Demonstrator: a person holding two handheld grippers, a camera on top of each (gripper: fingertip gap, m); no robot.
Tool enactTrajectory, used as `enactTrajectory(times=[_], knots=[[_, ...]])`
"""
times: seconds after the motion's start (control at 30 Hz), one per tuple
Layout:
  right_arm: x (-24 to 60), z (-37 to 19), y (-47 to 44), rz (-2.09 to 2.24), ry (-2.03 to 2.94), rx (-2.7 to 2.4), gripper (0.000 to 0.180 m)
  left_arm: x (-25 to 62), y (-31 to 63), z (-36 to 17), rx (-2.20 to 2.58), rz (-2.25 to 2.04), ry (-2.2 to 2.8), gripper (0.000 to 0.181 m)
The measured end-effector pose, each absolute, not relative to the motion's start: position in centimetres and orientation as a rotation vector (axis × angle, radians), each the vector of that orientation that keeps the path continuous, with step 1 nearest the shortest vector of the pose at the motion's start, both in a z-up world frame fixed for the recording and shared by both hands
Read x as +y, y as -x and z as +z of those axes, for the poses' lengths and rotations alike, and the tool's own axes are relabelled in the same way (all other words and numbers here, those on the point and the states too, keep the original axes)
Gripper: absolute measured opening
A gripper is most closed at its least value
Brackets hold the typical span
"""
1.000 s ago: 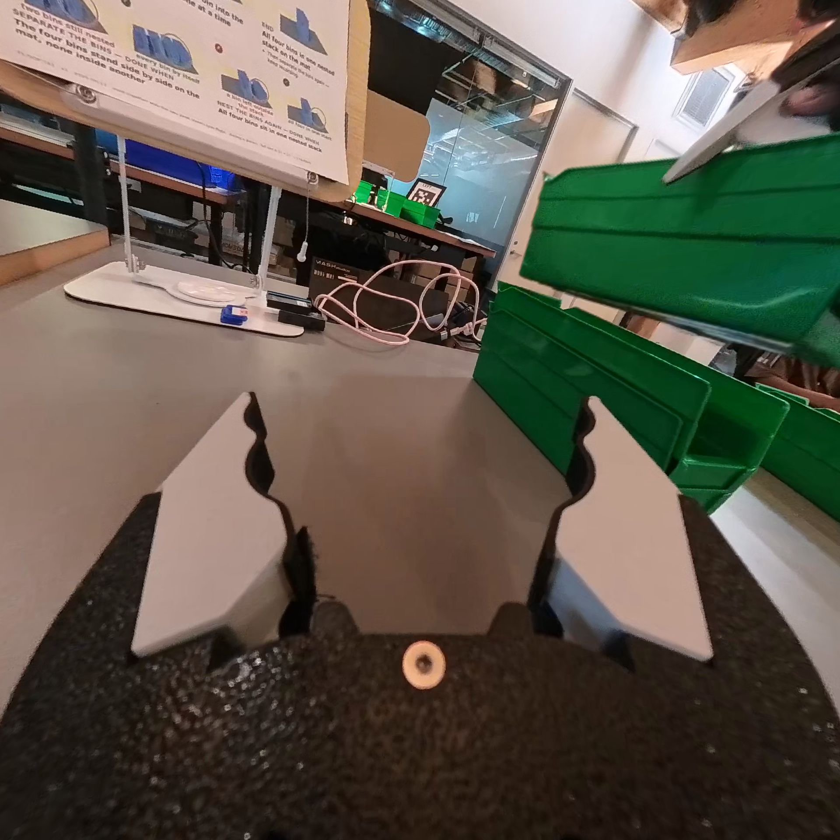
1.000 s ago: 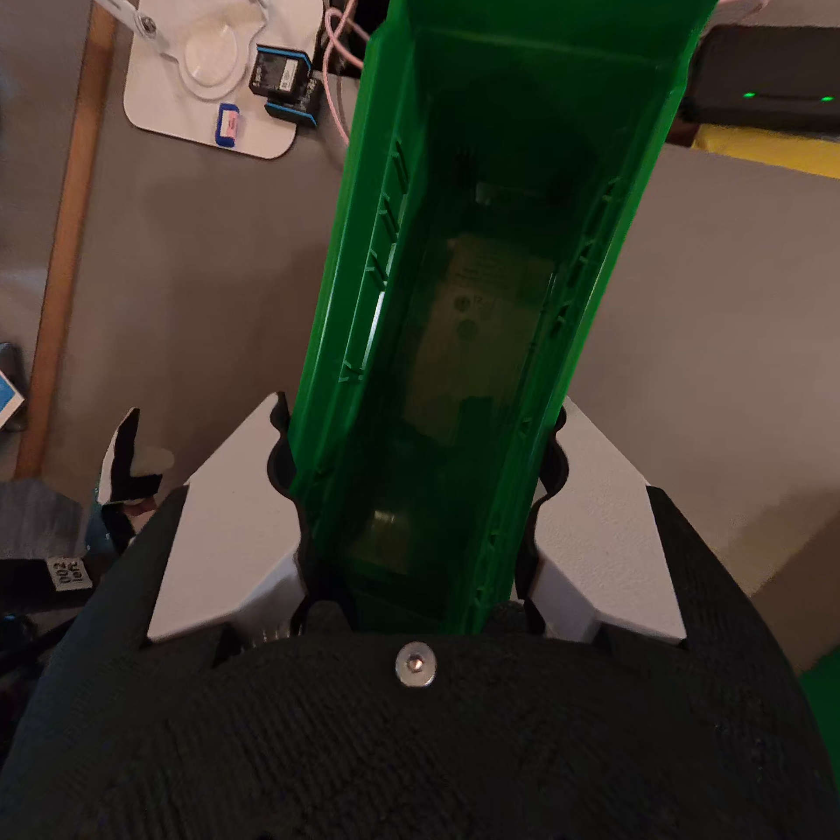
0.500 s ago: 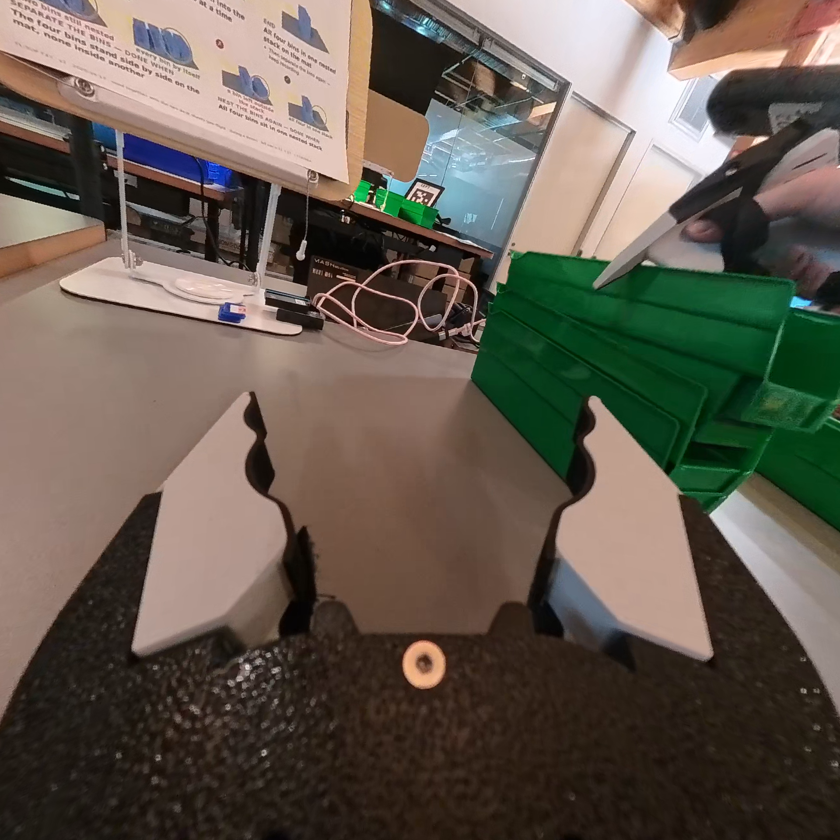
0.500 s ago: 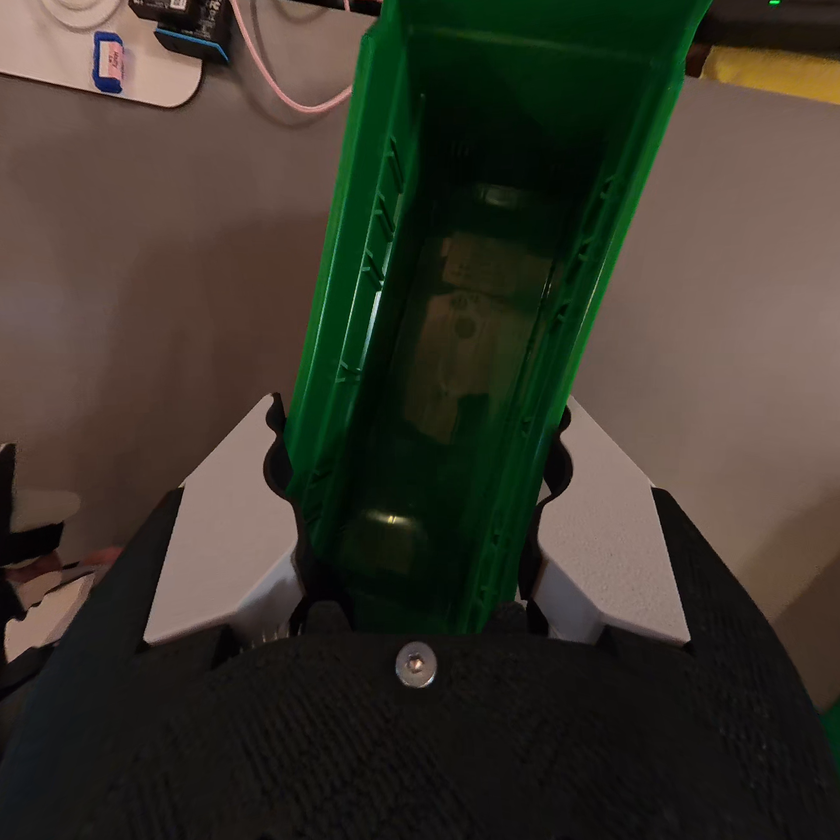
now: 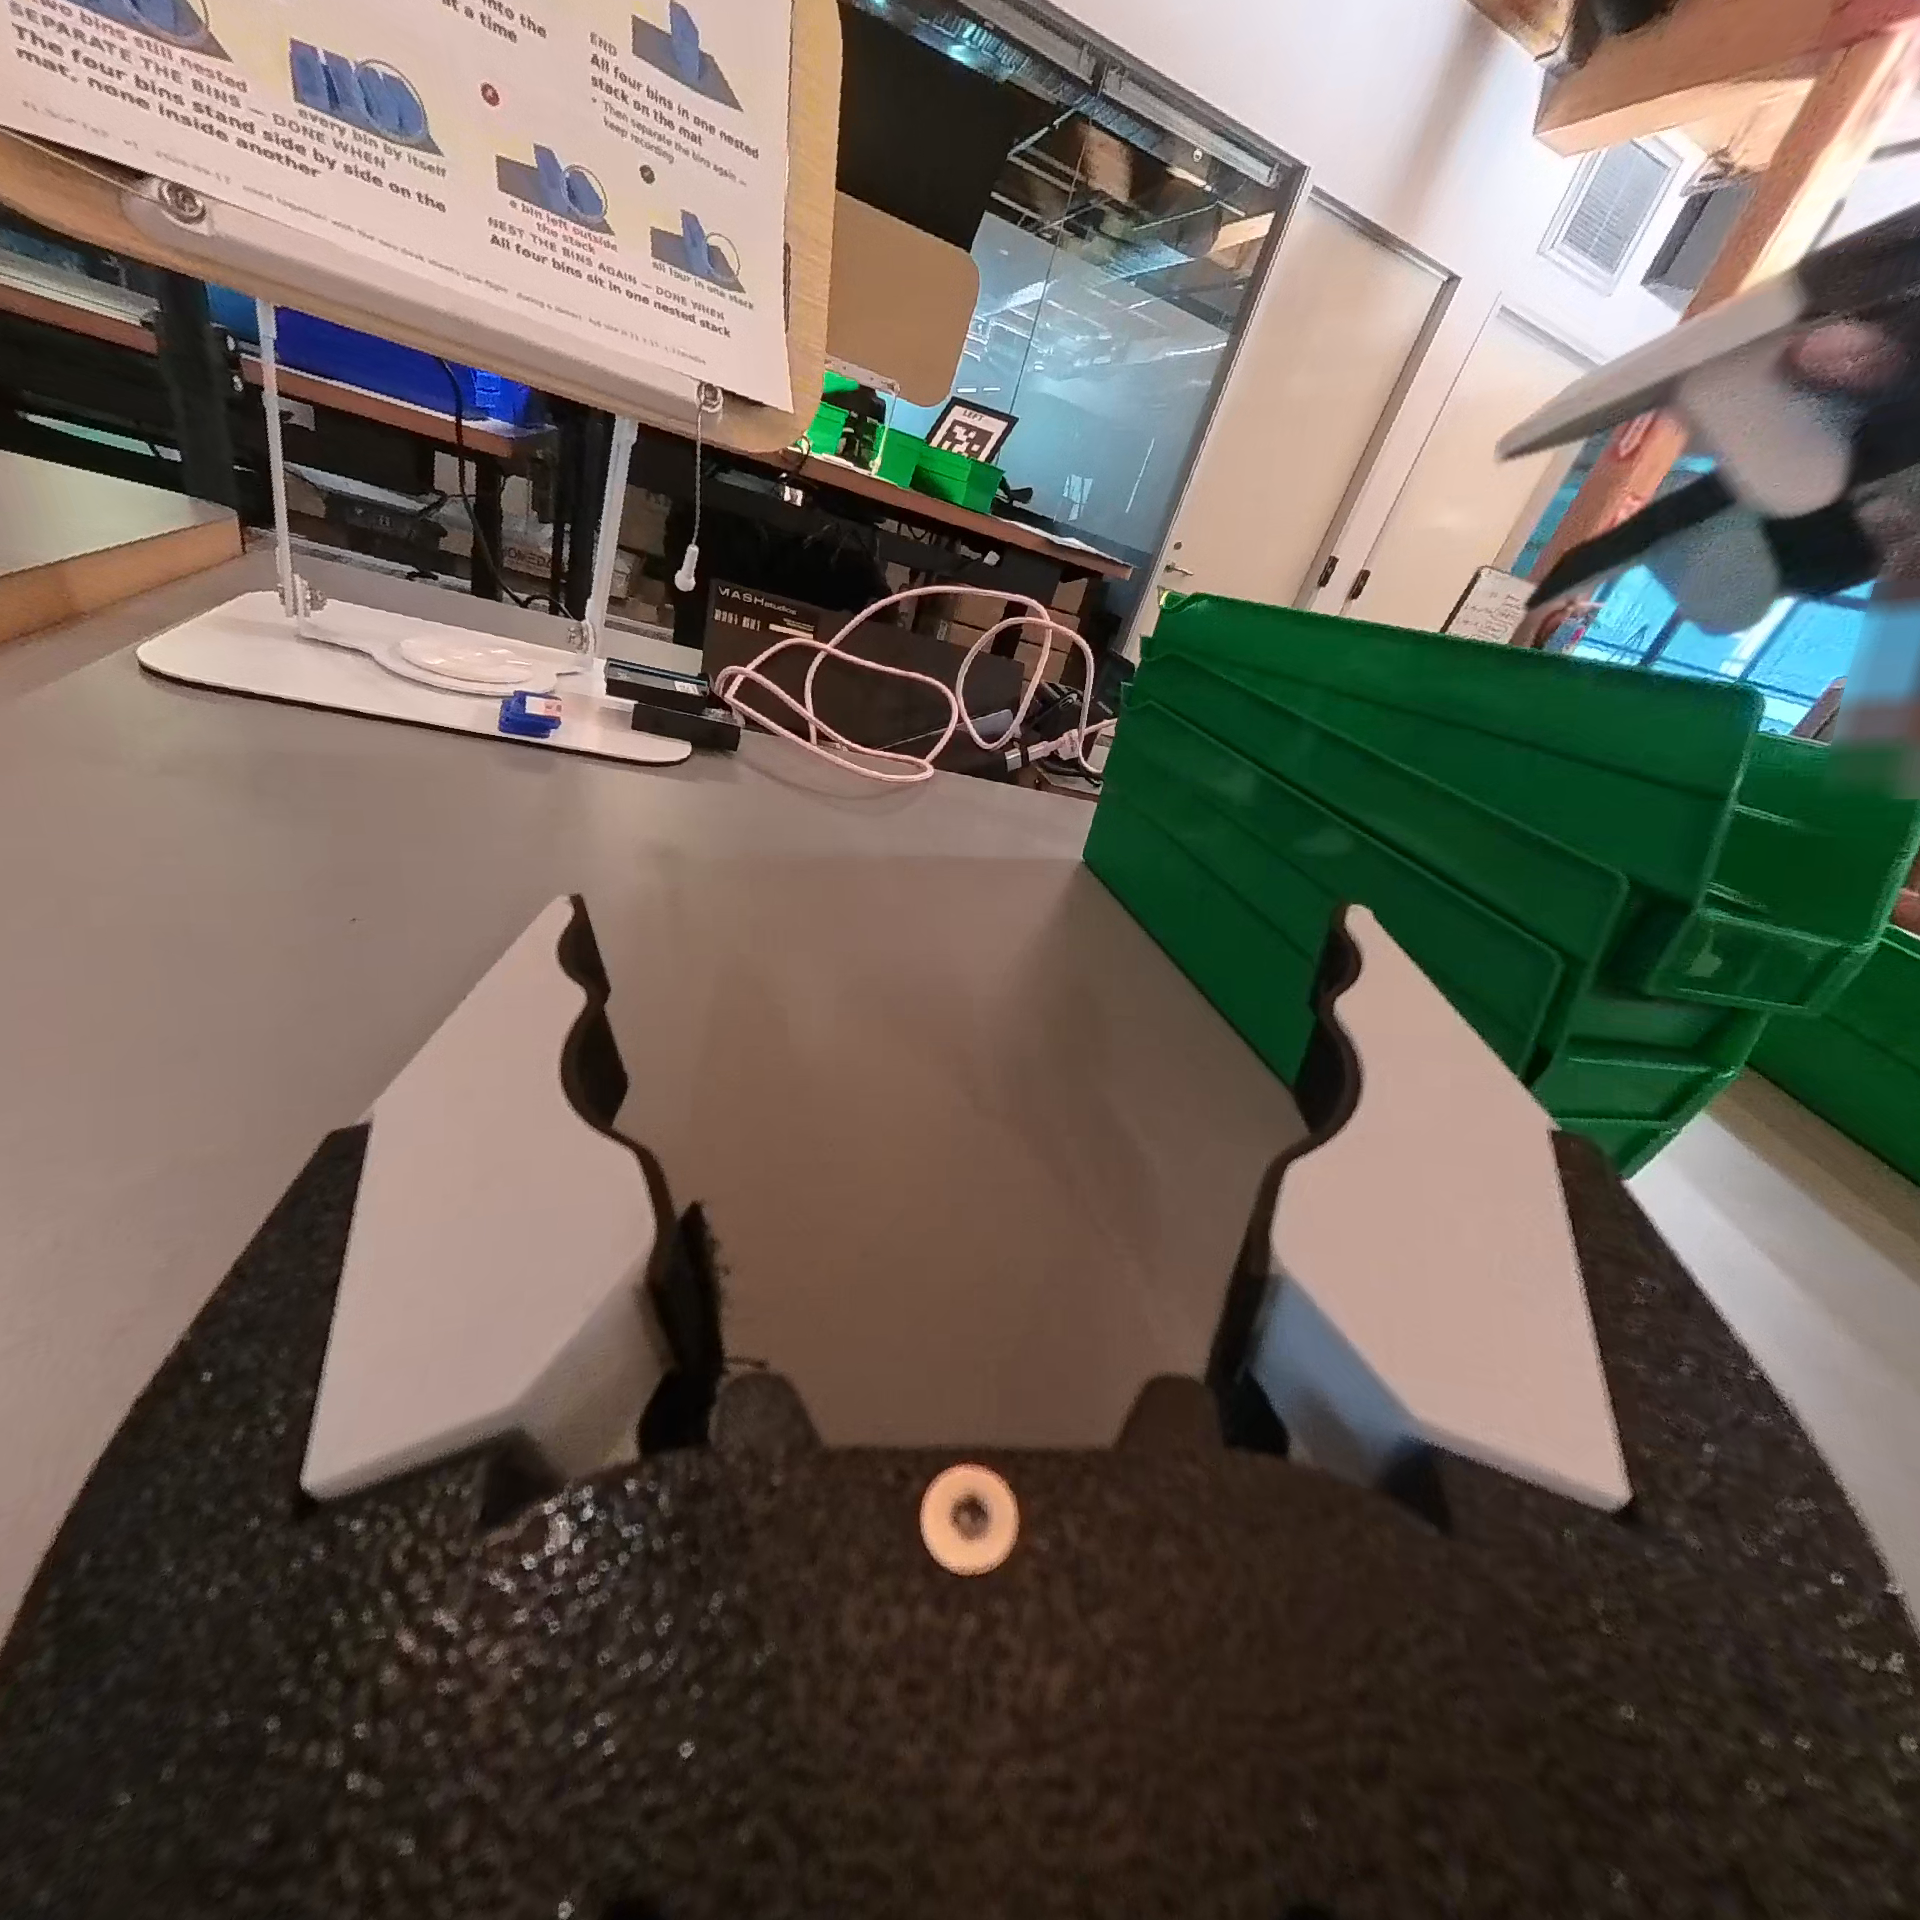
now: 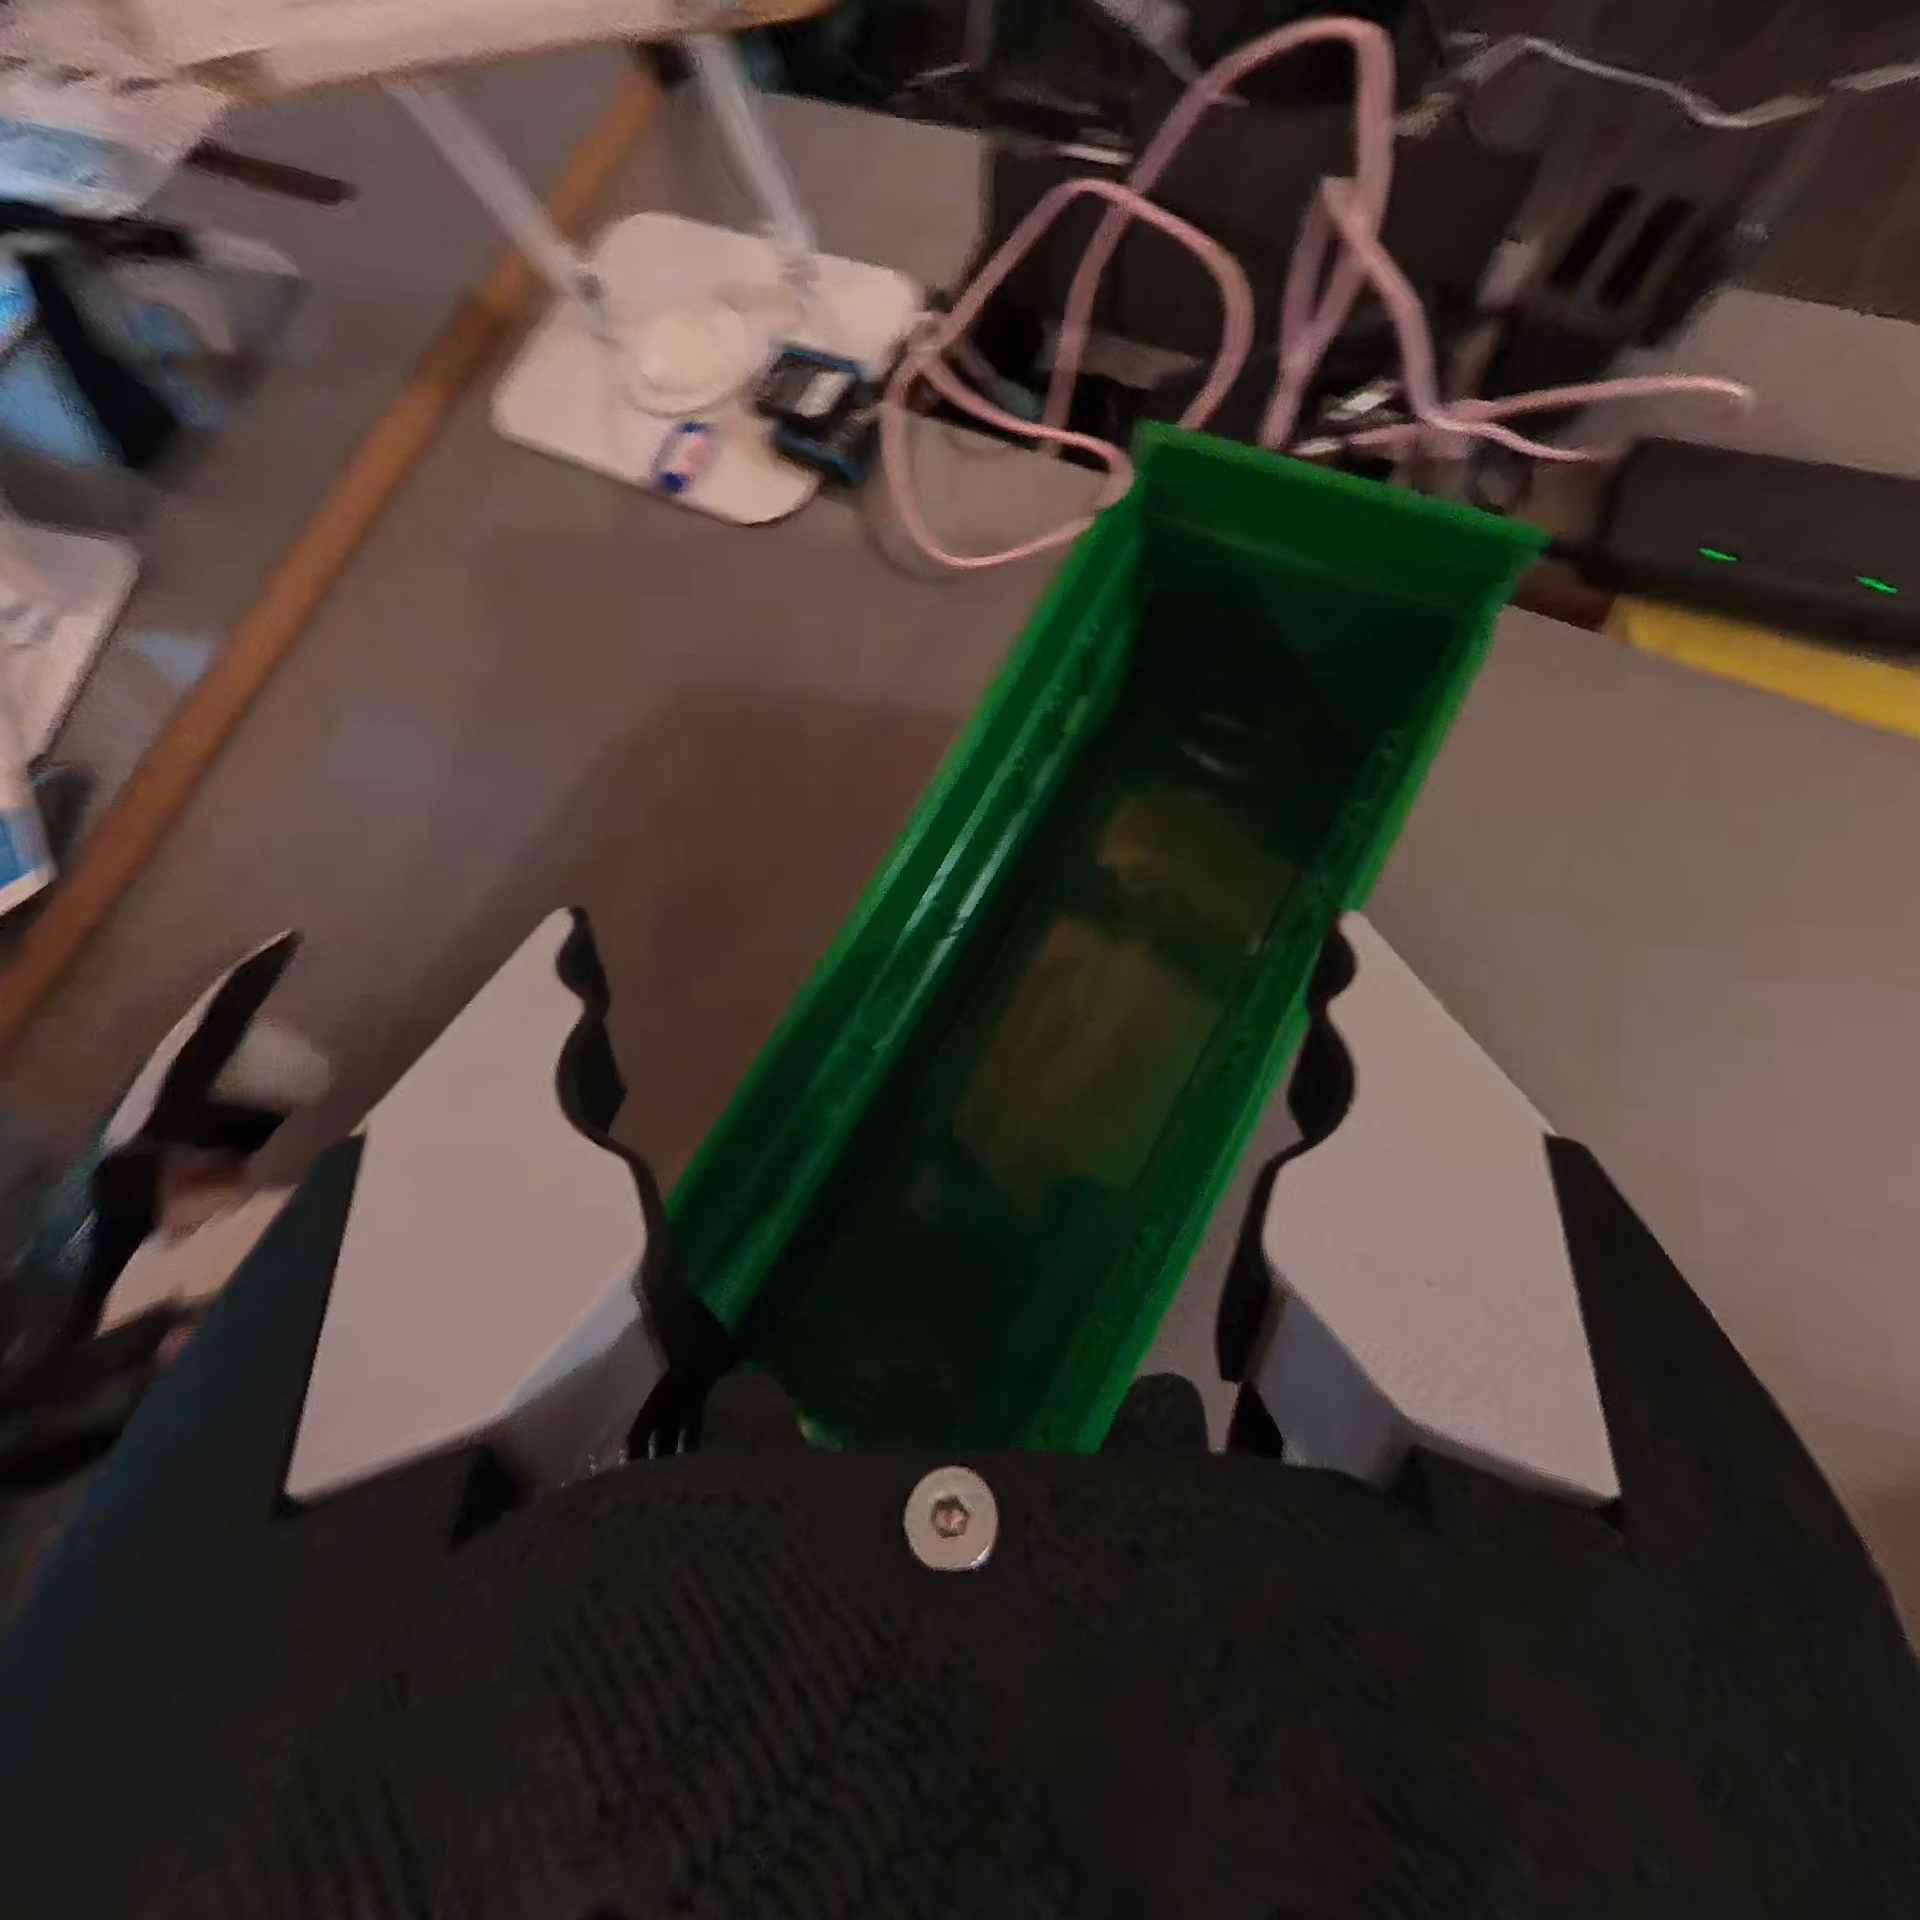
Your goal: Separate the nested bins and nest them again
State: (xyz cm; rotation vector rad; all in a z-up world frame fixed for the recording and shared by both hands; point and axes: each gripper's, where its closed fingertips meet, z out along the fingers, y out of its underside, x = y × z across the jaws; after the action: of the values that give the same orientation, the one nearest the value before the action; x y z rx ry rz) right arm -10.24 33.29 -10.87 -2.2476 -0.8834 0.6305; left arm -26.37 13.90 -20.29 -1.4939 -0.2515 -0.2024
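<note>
The nested stack of long green plastic bins [image 5: 1403, 831] sits on the grey desk [image 5: 468, 935] toward its right side, one end near the far edge where the pink cable [image 5: 914, 707] loops. In the left wrist view the stepped side rims show several bins sitting one inside another, and the uppermost one looks not fully seated at its near end, where its front lip [image 5: 1766, 971] juts out above the lips below it. More green plastic [image 5: 1860, 1081] shows beyond the stack at the right border; whether it is a separate bin cannot be told.

The left gripper [image 5: 961, 1029] lies low over the bare desk, left of the stack and apart from it, its grey fingers spread wide with nothing between them.

The right gripper [image 6: 956, 1039] is above the near end of the stack, looking down into the open top bin [image 6: 1143, 935]. Its jaws are spread wide; the bin's near end lies between the fingers in that view, with a gap on the left side, while contact on the right side cannot be judged because the picture is blurred. From the left wrist view this gripper [image 5: 1704, 447] appears blurred at the upper right, above the stack and clear of its rim.

At the far left corner of the desk stands a white flat-based holder [image 5: 395, 675] carrying a printed instruction sheet [image 5: 416, 156], with a small blue item [image 5: 530, 715] and a small black device [image 5: 670, 698] at the base's right end.
</note>
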Motion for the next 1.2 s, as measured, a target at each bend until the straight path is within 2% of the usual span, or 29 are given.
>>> enactTrajectory(times=[0.03,0.17,0.23,0.3,0.33,0.47,0.5,0.53,0.57,0.6,1.2], knots=[[32.0,-10.5,10.4,0.683,2.236,-0.969,0.126,13.9,26.4,-20.3,-0.251,-0.200,1.495,0.132],[23.5,-12.4,9.7,0.801,2.112,-1.614,0.119,13.8,26.4,-20.2,-0.251,-0.198,1.490,0.131],[20.2,-14.7,7.2,0.663,1.998,-1.966,0.098,13.8,26.4,-20.2,-0.254,-0.198,1.486,0.131],[19.4,-17.0,5.1,0.418,1.921,-2.153,0.090,13.8,26.4,-20.3,-0.252,-0.195,1.491,0.131],[19.6,-17.8,4.5,0.288,1.880,-2.201,0.079,13.9,26.3,-20.3,-0.251,-0.193,1.493,0.131],[20.5,-20.4,4.0,-0.019,1.831,-2.285,0.074,13.8,26.3,-20.2,-0.249,-0.196,1.491,0.132],[20.9,-20.8,4.0,-0.075,1.822,-2.293,0.063,13.8,26.3,-20.2,-0.250,-0.201,1.488,0.132],[21.2,-21.2,4.2,-0.106,1.811,-2.299,0.041,13.8,26.3,-20.2,-0.252,-0.206,1.485,0.131],[20.9,-21.5,4.3,-0.094,1.809,-2.321,0.028,13.8,26.4,-20.2,-0.254,-0.211,1.483,0.131],[20.5,-21.6,4.7,-0.073,1.794,-2.329,0.022,13.8,26.4,-20.2,-0.256,-0.215,1.482,0.131],[20.6,-21.4,6.7,-0.093,1.635,-2.179,0.024,13.8,26.4,-20.2,-0.258,-0.218,1.481,0.131]])
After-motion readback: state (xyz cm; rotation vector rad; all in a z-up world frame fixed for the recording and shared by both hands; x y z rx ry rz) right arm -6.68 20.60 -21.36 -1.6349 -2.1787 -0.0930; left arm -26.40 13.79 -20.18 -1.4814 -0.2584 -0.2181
